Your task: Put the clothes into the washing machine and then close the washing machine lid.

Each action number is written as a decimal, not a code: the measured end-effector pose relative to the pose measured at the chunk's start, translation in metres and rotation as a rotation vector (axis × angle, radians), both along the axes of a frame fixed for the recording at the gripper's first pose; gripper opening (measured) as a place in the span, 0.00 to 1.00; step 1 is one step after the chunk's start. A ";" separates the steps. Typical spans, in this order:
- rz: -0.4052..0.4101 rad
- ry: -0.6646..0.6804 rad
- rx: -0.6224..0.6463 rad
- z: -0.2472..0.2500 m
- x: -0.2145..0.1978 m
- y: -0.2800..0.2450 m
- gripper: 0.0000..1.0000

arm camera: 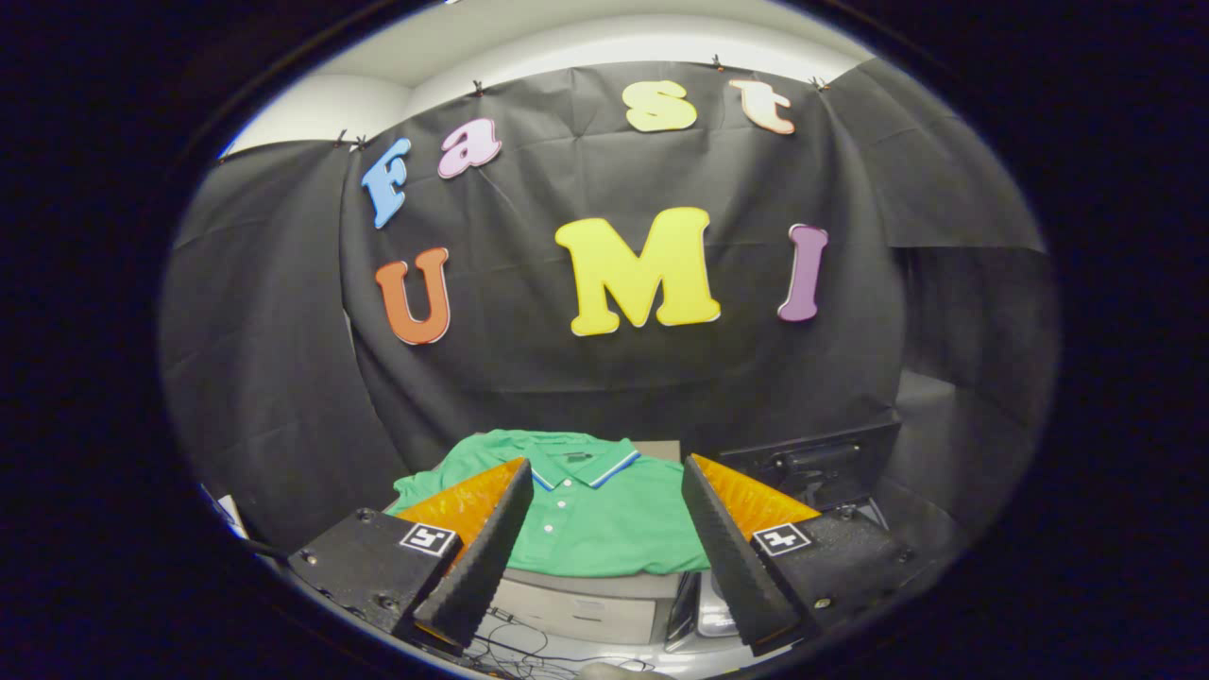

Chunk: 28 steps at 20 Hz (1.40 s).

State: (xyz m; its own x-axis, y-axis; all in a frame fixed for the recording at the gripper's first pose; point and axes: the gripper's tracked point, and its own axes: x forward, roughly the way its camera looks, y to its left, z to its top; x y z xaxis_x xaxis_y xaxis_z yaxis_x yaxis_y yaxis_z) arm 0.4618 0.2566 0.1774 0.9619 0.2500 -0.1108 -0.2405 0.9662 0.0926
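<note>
The only marks to be seen are two small square black-and-white coded tags, one on each finger block of the hand-held gripper (pixel 604 515), whose fingers stand wide apart. Their pattern spells no word or number. The green polo shirt (pixel 590 515) has a small dark neck label, too tiny to read.

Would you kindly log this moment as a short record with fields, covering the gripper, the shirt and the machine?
gripper: open, jaws spread, holding nothing
shirt: green polo, folded, lying on a box beyond the jaws, untouched
box: pale, under the shirt
machine: dark unit right of the shirt; lid state unclear
task stage: shirt not yet picked up
</note>
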 end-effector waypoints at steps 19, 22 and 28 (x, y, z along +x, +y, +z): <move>-0.043 0.360 -0.151 -0.129 0.136 0.084 0.98; -0.057 0.369 -0.182 -0.130 0.133 0.085 0.98; -0.033 0.385 -0.192 -0.130 0.133 0.083 0.91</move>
State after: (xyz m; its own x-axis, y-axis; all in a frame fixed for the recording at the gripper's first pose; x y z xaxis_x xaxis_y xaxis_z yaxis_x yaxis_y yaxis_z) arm 0.5946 0.3399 0.0478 0.8482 0.1599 -0.5050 -0.1922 0.9813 -0.0122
